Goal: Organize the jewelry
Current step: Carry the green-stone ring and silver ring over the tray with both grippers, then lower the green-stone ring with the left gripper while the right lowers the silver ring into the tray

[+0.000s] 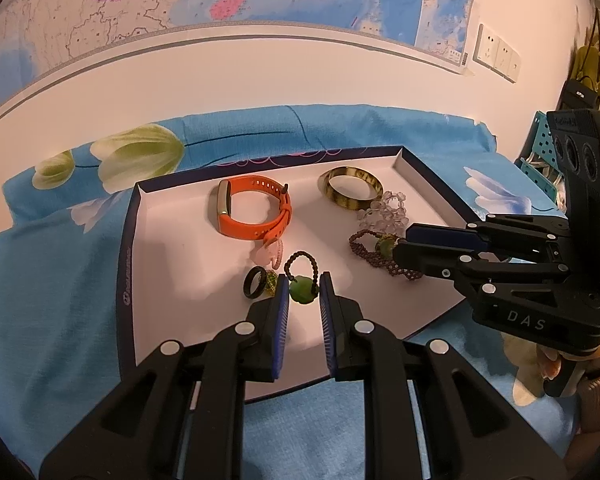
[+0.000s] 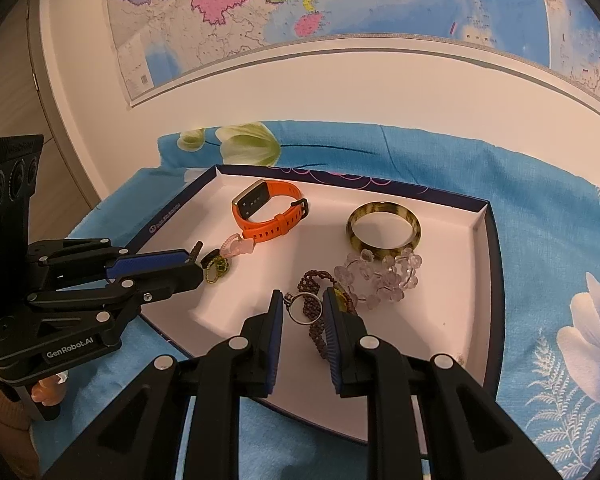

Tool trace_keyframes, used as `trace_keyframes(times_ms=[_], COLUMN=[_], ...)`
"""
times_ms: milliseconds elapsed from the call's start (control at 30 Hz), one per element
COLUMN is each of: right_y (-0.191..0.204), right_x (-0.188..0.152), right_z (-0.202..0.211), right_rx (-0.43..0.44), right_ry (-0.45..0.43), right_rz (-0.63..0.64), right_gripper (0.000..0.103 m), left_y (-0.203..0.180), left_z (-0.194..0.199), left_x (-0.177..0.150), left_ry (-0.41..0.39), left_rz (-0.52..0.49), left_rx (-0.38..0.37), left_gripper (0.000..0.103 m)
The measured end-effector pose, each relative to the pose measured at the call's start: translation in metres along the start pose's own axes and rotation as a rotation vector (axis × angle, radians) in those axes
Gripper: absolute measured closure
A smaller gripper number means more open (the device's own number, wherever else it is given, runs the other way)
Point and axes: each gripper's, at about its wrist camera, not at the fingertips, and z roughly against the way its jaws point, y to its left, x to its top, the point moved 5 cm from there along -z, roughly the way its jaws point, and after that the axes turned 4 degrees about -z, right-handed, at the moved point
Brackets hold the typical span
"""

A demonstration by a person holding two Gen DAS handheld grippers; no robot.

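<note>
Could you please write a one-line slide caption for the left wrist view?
Left hand-held gripper poised around a green bead pendant in a white tray of jewelry.

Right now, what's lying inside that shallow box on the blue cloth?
In the box: an orange watch band, a mottled bangle, a clear bead bracelet, a dark beaded bracelet, a black ring, and a green bead on a cord. The grippers hide parts.
</note>
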Motion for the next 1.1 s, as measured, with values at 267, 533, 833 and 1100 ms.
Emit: trace_keyframes(times_ms=[267,533,833,1100], right_y=[-0.0007,-0.0002,0.0001,0.0010], right_x=[-0.0007,-0.0014,-0.0004,0.0006], right_z=[-0.0012,-0.0035,-0.0045,-0.0056], right_rx=[-0.005,-0.012,-0.013,-0.021], right_ry=[0.005,0.009,0.010,0.010], right_rz=[0.000,0.006,0.007,0.013], right_gripper=[0.085,0.085,0.085,0.085], left_y=[0.0011,0.0020,0.0020,0.0027], left_z=[-0.0024,-0.0051,-0.0063,-0.0073], left_x=[-0.0011,-0.0022,-0.0024,-0.0024], left_ry=[0.007,0.016,0.019,0.024], left_rz=[0.005,0.005,0.007,0.012], left_rx=[0.003,0.007,0.012,0.015], left_gripper=[0.087,0.087,0.087,0.087])
